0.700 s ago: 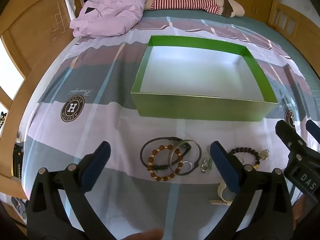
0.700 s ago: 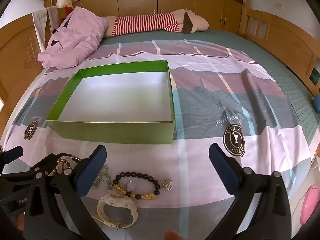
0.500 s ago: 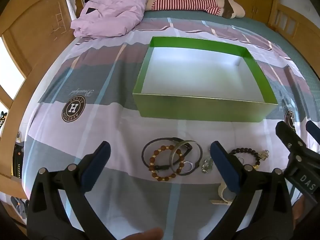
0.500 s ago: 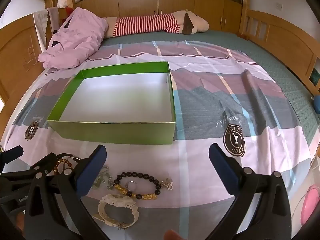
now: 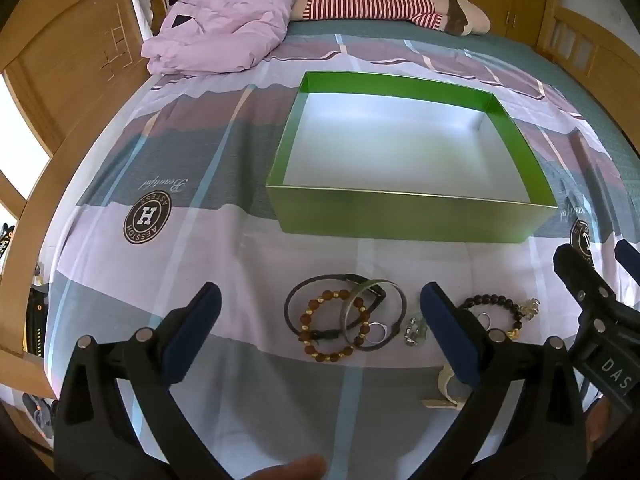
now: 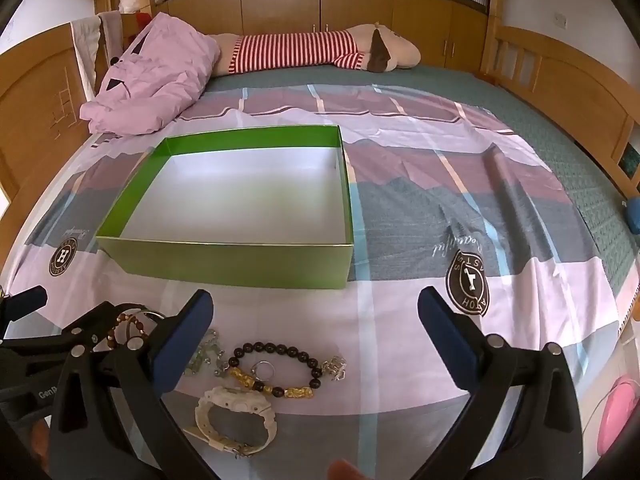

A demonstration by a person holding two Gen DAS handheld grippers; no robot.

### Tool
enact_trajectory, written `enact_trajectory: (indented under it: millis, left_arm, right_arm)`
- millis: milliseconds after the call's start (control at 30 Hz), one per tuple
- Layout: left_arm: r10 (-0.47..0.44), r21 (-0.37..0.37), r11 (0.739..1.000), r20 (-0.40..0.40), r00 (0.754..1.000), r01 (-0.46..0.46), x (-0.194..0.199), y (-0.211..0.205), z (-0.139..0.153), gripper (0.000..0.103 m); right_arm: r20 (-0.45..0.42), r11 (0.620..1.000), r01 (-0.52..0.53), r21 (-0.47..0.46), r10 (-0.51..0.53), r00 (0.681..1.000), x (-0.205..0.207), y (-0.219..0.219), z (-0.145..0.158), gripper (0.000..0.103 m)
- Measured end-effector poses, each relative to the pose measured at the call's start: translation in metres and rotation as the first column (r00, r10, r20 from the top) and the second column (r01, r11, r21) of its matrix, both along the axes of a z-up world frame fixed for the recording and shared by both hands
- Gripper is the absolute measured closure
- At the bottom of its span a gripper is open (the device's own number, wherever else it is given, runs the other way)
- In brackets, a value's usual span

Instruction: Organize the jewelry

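Left claw (image 5: pixel 318 322) and right claw (image 6: pixel 314 326) both hover side by side, jaws spread wide, holding nothing.

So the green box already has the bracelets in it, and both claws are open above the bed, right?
Not quite. The green box is empty; the right wrist view shows its bare white floor. The bracelets lie on the bedsheet in front of it. Both claws, left and right, are open.

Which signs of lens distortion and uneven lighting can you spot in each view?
Left wrist view: the bed frame bows into a curve, black corners vignette, and the box floor shows soft sheen. Right wrist view: straight cupboards arch, windows glow bright, and the watch stays sharp.
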State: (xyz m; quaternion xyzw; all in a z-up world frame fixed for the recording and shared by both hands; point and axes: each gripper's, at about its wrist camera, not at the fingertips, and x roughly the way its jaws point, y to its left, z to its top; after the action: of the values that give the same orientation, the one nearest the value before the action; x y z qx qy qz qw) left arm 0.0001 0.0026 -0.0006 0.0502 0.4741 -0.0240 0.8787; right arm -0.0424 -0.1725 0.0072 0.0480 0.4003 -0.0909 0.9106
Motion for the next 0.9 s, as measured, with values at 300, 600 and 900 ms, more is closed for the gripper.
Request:
enact_trajectory:
  millis: [300,600,900]
  left_arm:
    - [-0.002,-0.001,1.000,-0.001,1.000,0.002,0.0000,0.0005,0.0000,0.002]
    - [-0.002,-0.001,1.000,0.000,1.000,0.002,0.0003,0.0005,0.0000,0.002]
    - [-0.001,-0.001,1.000,-0.001,1.000,0.001,0.0003,0.0004,0.0000,0.002]
  right_arm:
    - [0.002,1.000,-0.006,0.001,0.006,1.000,-0.0005,-0.0001,0.0001,0.001]
    - [0.001,1.000,-0.006,0.000,0.006,1.000,-0.0007,0.0012,-0.0004,0.001]
    - [0.000,1.000,-0.005,-0.001,0.005,1.000,-0.0007,0.0012,-0.0008,0.001]
